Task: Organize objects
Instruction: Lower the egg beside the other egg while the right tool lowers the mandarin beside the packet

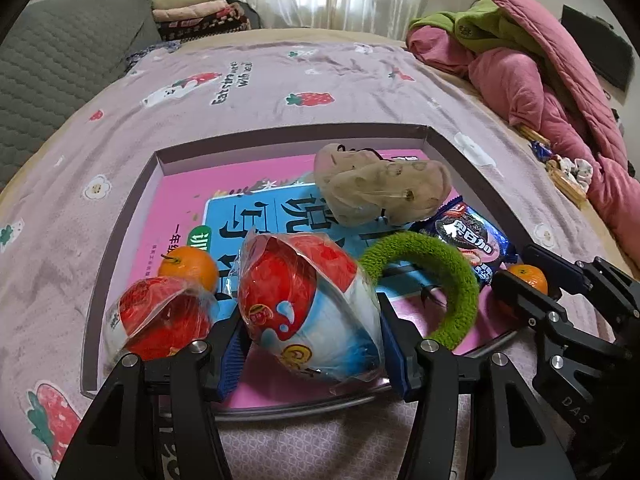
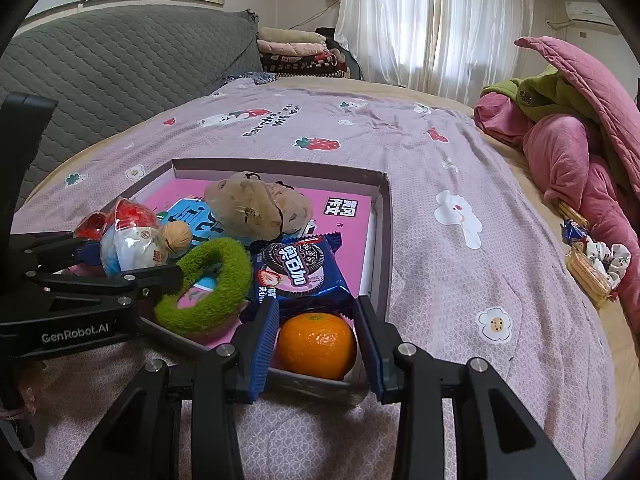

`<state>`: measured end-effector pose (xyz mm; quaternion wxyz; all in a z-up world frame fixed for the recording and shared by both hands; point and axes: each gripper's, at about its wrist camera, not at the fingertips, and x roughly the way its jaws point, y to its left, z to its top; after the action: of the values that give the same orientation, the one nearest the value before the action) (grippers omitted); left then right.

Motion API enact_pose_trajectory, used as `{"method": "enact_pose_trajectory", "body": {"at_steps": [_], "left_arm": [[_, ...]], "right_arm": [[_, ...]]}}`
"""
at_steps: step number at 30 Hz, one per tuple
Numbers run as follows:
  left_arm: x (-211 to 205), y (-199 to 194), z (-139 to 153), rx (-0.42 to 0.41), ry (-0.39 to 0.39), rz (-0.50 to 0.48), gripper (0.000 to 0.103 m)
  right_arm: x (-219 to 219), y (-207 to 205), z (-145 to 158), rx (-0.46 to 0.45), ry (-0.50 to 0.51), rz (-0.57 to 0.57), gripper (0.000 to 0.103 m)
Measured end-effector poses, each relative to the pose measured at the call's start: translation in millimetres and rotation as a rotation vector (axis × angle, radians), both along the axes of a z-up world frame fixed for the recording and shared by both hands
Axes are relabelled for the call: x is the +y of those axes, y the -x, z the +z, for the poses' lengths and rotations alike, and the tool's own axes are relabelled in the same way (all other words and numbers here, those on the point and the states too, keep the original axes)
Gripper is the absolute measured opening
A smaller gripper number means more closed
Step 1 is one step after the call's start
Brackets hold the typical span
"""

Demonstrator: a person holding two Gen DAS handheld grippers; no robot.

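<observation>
A shallow grey box [image 1: 120, 220] [image 2: 384, 240] lies on the bed with a pink book in its bottom. My left gripper [image 1: 310, 332] [image 2: 120, 258] is shut on a plastic-wrapped red, white and blue snack cup [image 1: 312, 308] [image 2: 128, 244], its blue pads against both sides. At the box's near right corner my right gripper [image 2: 317, 332] [image 1: 524, 280] is shut on an orange [image 2: 316, 344] [image 1: 528, 276]. Also in the box are a second wrapped cup [image 1: 156, 316], another orange [image 1: 188, 266], a green fuzzy ring [image 1: 440, 280] [image 2: 212, 292], an Oreo pack [image 2: 300, 272] [image 1: 476, 240], a beige plush toy [image 1: 380, 188] [image 2: 256, 208] and a walnut [image 2: 178, 238].
The bed has a lilac strawberry-print sheet [image 2: 440, 168]. Pink and green quilts [image 2: 572, 128] are heaped on the right, with snack packs and a scrunchie [image 2: 600, 264] beside them. A grey quilted headboard [image 2: 120, 60] stands on the left, and folded blankets [image 2: 296, 48] are stacked by the curtain.
</observation>
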<state>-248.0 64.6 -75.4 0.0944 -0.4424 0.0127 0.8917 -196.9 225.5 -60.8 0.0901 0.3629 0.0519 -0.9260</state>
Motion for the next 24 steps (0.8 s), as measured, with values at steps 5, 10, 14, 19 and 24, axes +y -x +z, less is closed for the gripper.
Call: {"method": "enact_pose_trajectory", "body": {"at_steps": [5, 10, 14, 19, 24], "left_arm": [[-0.5, -1.0, 0.7, -0.002, -0.003, -0.01, 0.059], [-2.2, -1.9, 2.0, -0.006, -0.013, -0.009, 0.059], [-2.9, -2.6, 1.8, -0.012, -0.021, -0.005, 0.059], [-4.7, -2.9, 3.0, -0.008, -0.018, 0.002, 0.06], [-7.1, -3.4, 4.7, -0.003, -0.022, 0.004, 0.06]], "right_arm": [[2.1, -1.1, 1.5, 0.002, 0.002, -0.009, 0.039], [6.4, -2.6, 4.5, 0.006, 0.02, -0.017, 0.04], [4.5, -3.5, 5.9, 0.011, 0.021, -0.011, 0.046], [2.4, -3.6, 7.8, 0.02, 0.015, -0.008, 0.051], [0.7, -3.7, 10.1, 0.027, 0.015, -0.011, 0.059]]}}
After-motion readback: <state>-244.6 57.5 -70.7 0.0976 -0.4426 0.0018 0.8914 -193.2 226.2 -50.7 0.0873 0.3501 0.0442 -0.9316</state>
